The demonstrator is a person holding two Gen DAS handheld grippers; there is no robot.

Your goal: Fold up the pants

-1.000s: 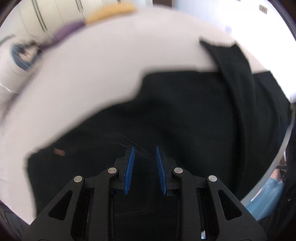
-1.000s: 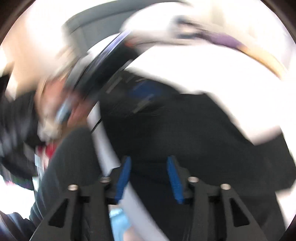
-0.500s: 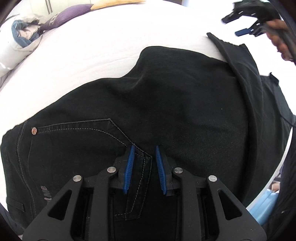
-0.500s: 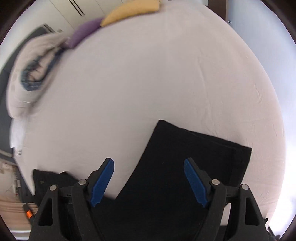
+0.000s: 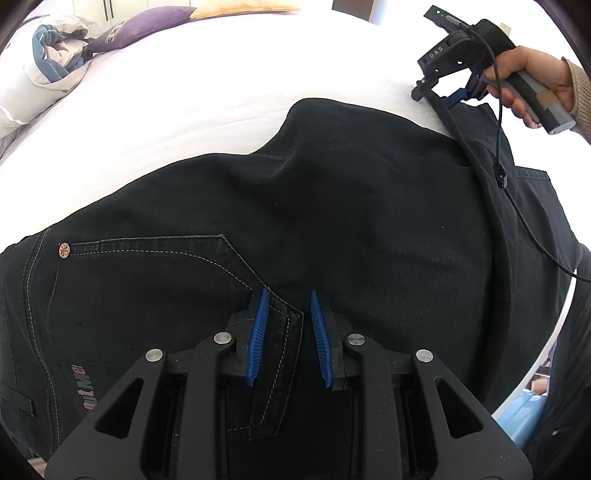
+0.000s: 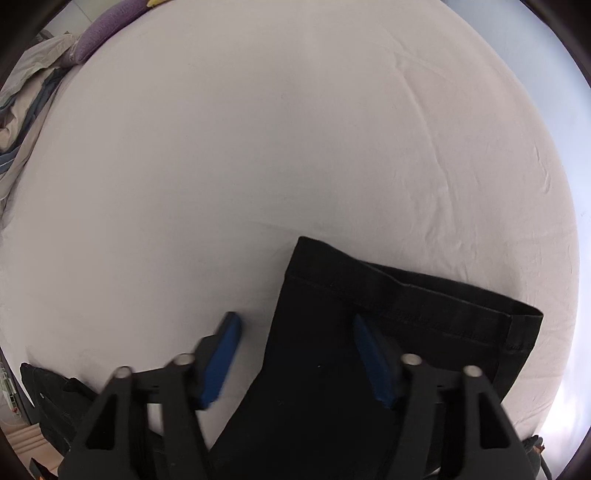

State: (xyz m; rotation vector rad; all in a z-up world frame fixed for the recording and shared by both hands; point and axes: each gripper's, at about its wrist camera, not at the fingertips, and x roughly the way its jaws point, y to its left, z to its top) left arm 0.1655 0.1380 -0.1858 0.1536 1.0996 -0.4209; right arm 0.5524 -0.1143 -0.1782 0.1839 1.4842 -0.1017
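Black pants (image 5: 332,221) lie spread on a white bed (image 5: 221,74), with a stitched pocket and a small rivet (image 5: 64,249) at the left. My left gripper (image 5: 287,308) hovers low over the waist area, its blue pads a little apart around a stitched seam flap, not clamped. My right gripper (image 6: 295,332) is open over the hem end of a pant leg (image 6: 406,302); the leg's left edge lies between its pads. It also shows in the left wrist view (image 5: 448,94), held by a hand at the far right.
A crumpled duvet (image 5: 48,66) and a purple pillow (image 5: 140,20) lie at the bed's far left, with a yellow pillow (image 5: 243,5) behind. The bed edge (image 5: 554,350) runs down the right. White sheet (image 6: 258,147) stretches beyond the hem.
My right gripper has swung from the waist side to the leg hem and come down closer to it, jaws narrowing. My left gripper has stayed over the pocket seam.
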